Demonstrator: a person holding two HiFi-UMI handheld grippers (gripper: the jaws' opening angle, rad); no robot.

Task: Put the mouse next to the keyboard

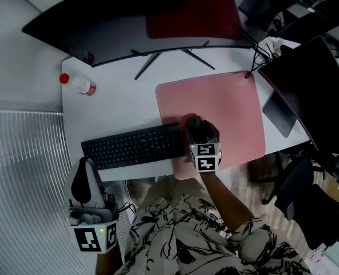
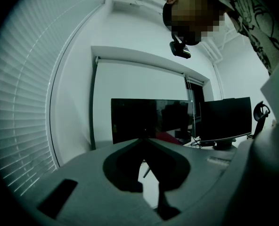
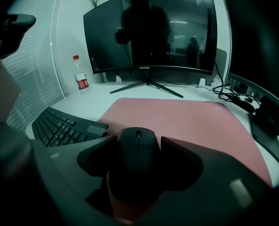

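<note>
Mouse (image 3: pixel 138 152) sits pinched by its sides in my right gripper (image 3: pixel 137 140), long axis pointing far, the keyboard (image 3: pixel 59 126) just to its left.

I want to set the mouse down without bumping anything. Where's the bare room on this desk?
Free: most of the pink pad, right of the mouse in the right gripper; the white desk strip between keyboard, bottle and monitor stand. Crowded: the far right corner with cables, and the dark tablet beside the pad's right edge.
</note>
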